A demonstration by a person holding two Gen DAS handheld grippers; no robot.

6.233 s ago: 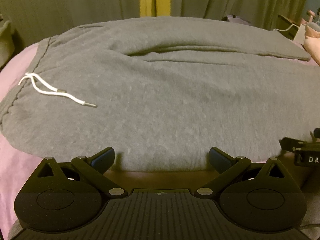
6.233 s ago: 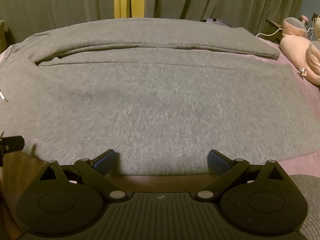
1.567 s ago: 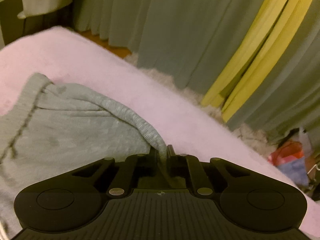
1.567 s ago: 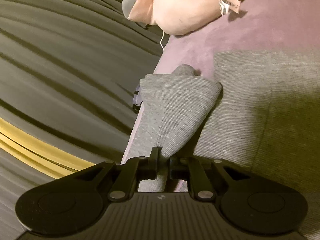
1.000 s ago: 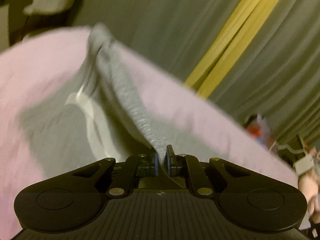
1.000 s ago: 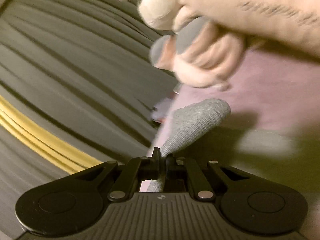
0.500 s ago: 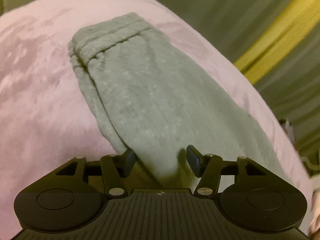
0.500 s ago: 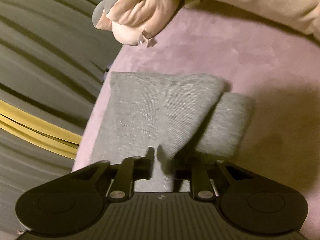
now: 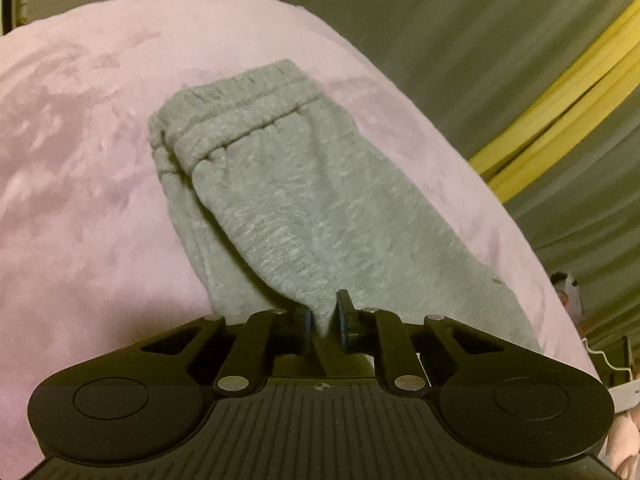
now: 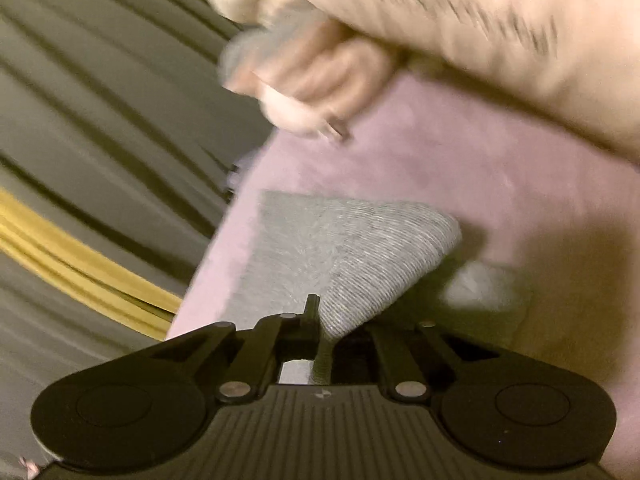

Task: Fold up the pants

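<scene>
The grey sweatpants point(image 9: 288, 200) lie folded lengthwise on the pink bedspread point(image 9: 80, 200), elastic waistband at the far end. My left gripper point(image 9: 323, 316) is shut on the near edge of the top layer by the waist. In the right wrist view, the leg end of the pants point(image 10: 344, 256) rises in a peak to my right gripper point(image 10: 326, 322), which is shut on the fabric. The right finger is hidden behind the cloth. The right view is blurred.
Grey-green curtains with a yellow strip point(image 9: 560, 92) hang behind the bed. A beige plush toy point(image 10: 440, 32) lies just beyond the leg end. A white cable point(image 9: 600, 360) trails at the bed's right edge.
Half a second ago both grippers were open over the laid-down fold. Now both have shut on the pants edge again, and the right end is lifted into a peak.
</scene>
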